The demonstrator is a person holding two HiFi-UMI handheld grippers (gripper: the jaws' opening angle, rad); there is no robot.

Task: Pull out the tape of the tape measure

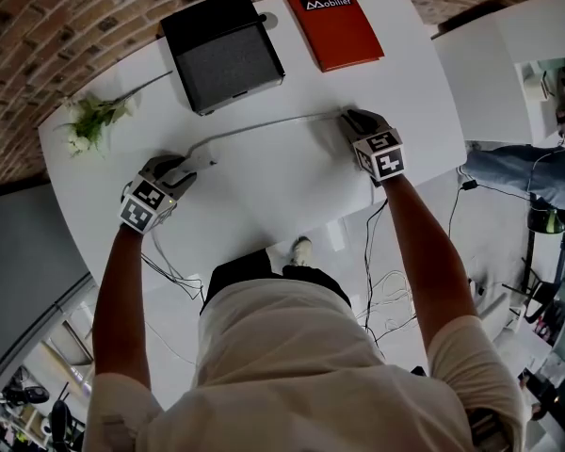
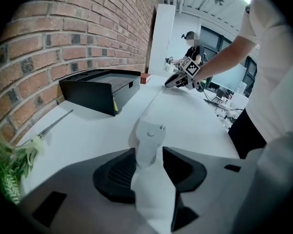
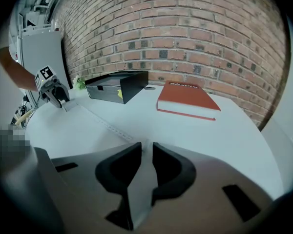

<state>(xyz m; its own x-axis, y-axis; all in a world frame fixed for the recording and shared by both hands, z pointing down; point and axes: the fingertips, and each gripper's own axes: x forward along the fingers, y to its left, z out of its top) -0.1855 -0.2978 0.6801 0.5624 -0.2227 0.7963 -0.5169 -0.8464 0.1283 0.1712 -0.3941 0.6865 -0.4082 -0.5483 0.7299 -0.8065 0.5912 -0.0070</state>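
The white tape measure case [image 1: 196, 161] stands on the white table [image 1: 292, 196], between the fingers of my left gripper [image 1: 190, 163]. In the left gripper view the case [image 2: 149, 135] sits in the gap of that gripper [image 2: 149, 151], with a thin slit of table showing at its right side, so the jaws stand open around it. The drawn-out tape [image 1: 273, 123] runs right across the table to my right gripper [image 1: 347, 116]. In the right gripper view the tape [image 3: 100, 121] ends at the narrow gap of that gripper [image 3: 146, 147], whose pads stand slightly apart.
A black box [image 1: 221, 50] and a red book [image 1: 332, 24] lie at the far side of the table. A sprig of white flowers [image 1: 89, 125] lies at the far left. A brick wall [image 3: 185, 33] runs behind the table. Cables trail on the floor [image 1: 377, 281] near my feet.
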